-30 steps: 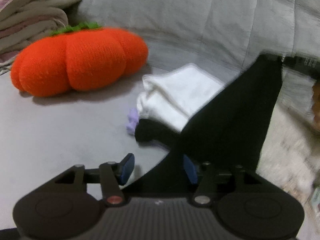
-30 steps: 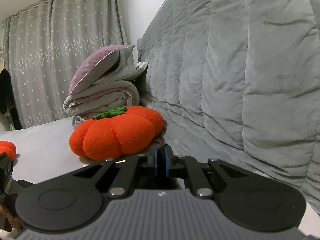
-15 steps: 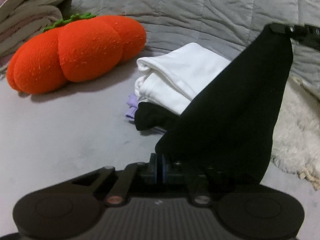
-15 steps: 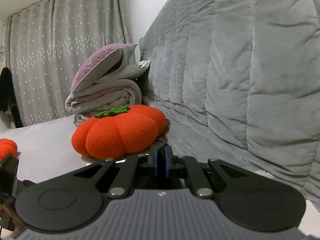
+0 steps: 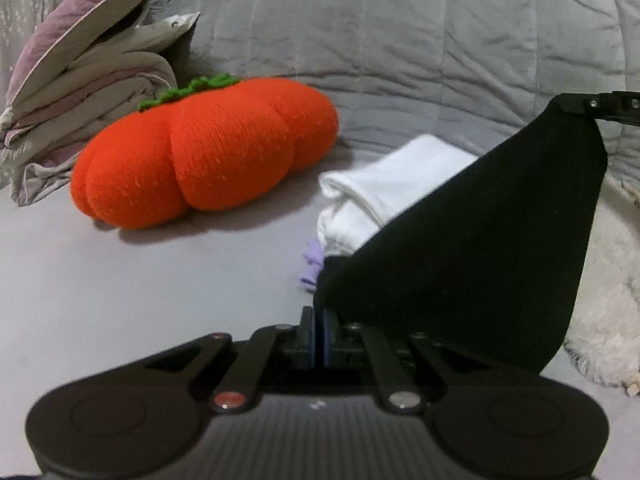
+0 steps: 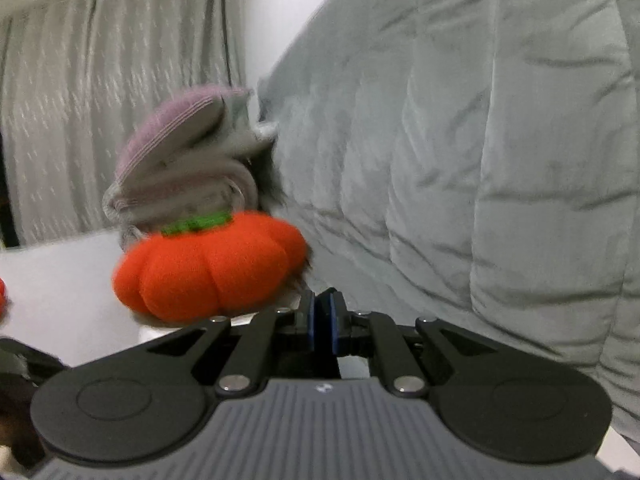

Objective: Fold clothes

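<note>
Pale grey bedding (image 5: 120,292) fills the foreground under both tongs, with the orange pumpkin cushion (image 5: 204,152) sitting on it as the clearest marker. Nearest the left camera, the left gripper (image 5: 319,330) has its blue pads pressed together on the lower corner of a black garment (image 5: 480,256), which stretches as a taut sheet up and away to the right of the cushion; its upper corner meets the tip of the right gripper (image 5: 576,105), whose body is cut off at the frame edge. In its own blurred view the right gripper's pads sit nearly together, the cloth between them barely discernible. Behind the black sheet, right of the cushion, lie folded white clothes (image 5: 384,192), partly hidden, with a scrap of something lilac (image 5: 313,258) at their foot, too covered to identify. A white fluffy throw (image 5: 608,312) shows past the garment's right edge. Behind the cushion rise stacked folded bedding (image 5: 80,84) and a quilted grey headboard (image 5: 400,40); a curtain (image 6: 100,120) hangs farthest off.
</note>
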`<state>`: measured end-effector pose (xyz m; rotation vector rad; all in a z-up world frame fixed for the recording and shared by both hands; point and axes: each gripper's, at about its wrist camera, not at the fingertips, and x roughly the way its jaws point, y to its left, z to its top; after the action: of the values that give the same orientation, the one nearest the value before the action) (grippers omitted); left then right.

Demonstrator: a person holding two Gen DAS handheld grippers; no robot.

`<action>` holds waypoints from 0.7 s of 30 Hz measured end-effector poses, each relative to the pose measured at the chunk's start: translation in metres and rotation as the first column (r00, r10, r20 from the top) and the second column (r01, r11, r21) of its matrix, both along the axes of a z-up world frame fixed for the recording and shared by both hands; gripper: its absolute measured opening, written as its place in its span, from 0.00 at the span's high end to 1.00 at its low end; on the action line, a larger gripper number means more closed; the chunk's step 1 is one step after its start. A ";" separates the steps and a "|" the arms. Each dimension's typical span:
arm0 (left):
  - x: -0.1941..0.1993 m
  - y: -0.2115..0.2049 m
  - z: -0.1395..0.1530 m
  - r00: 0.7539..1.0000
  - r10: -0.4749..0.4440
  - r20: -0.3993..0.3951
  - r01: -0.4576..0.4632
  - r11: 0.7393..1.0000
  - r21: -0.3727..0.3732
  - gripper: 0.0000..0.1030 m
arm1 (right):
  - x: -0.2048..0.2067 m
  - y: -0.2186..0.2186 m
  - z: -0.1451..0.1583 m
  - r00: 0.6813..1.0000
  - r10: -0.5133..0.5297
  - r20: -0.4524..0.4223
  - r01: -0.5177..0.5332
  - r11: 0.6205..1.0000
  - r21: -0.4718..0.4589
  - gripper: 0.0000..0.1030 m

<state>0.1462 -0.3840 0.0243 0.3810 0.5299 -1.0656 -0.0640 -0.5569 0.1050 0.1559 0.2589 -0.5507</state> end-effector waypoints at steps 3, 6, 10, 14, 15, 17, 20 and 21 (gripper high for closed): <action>-0.003 -0.001 -0.005 1.000 0.012 0.002 -0.012 1.000 0.004 0.90 | 0.006 -0.006 -0.010 0.999 -0.022 -0.033 0.023 0.999 0.032 0.91; 0.001 0.006 0.001 0.999 0.050 0.020 -0.050 0.999 -0.010 0.64 | 0.011 -0.007 -0.013 0.997 -0.043 -0.059 0.045 0.998 0.032 0.91; 0.017 0.037 0.016 0.990 0.140 -0.020 -0.141 0.987 -0.073 0.58 | 0.016 -0.007 -0.017 0.995 -0.065 -0.075 0.067 0.997 0.026 0.91; 0.023 0.086 0.031 0.959 0.272 -0.081 -0.280 0.953 -0.116 0.57 | 0.024 -0.009 -0.023 0.986 -0.102 -0.133 0.104 0.994 0.014 0.91; 0.022 0.098 0.031 0.953 0.291 -0.080 -0.299 0.947 -0.116 0.57 | 0.026 -0.009 -0.025 0.983 -0.111 -0.149 0.114 0.993 0.008 0.91; 0.017 0.119 0.031 0.945 0.321 -0.068 -0.326 0.938 -0.114 0.57 | 0.029 -0.008 -0.027 0.979 -0.122 -0.166 0.124 0.992 0.000 0.91; 0.015 0.148 0.024 0.932 0.359 -0.055 -0.363 0.928 -0.088 0.57 | 0.025 -0.006 -0.025 0.979 -0.140 -0.152 0.137 0.990 -0.025 0.91; 0.019 0.155 0.020 0.926 0.371 -0.067 -0.375 0.924 -0.075 0.57 | 0.021 -0.005 -0.021 0.980 -0.149 -0.134 0.145 0.989 -0.035 0.91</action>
<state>0.1654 -0.2295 0.0442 0.1651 0.5737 -0.7265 -0.0427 -0.5615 0.0835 0.1134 0.3748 -0.7127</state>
